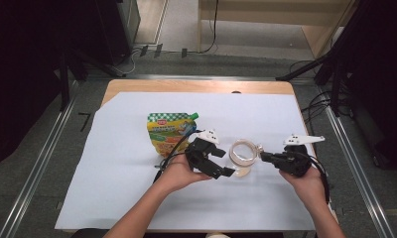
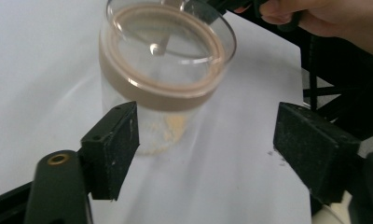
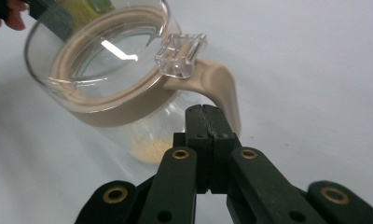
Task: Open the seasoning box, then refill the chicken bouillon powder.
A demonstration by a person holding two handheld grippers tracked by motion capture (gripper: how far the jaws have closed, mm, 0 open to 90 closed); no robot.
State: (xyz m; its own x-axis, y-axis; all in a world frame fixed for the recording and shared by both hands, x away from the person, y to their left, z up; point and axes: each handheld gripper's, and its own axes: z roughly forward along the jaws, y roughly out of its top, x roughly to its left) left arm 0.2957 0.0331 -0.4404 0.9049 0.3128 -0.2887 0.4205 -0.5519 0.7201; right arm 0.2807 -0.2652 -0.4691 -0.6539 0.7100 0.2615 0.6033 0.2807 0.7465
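Desk [image 1: 196, 85]: light wood, its bare edge showing at the far side.
Sheet [image 1: 122, 163]: white paper covering nearly all of the desk.
Floor [image 1: 33, 144]: grey carpet with metal rails along both sides of the desk.
Room: dark stands and cables at the back corners, a pale wooden frame behind.
Jug [image 1: 242, 152]: clear glass with a beige band and handle, a little yellowish powder at its bottom, tilted above the sheet between the two claws.
Pouch [image 1: 169, 132]: green and yellow spouted pack, lying on the sheet left of the jug.
Left claw [image 1: 225, 171]: spread wide, nothing pinched, the jug just beyond its jaws.
Right claw [image 1: 262, 155]: pressed together at the jug's handle [image 3: 222, 88].
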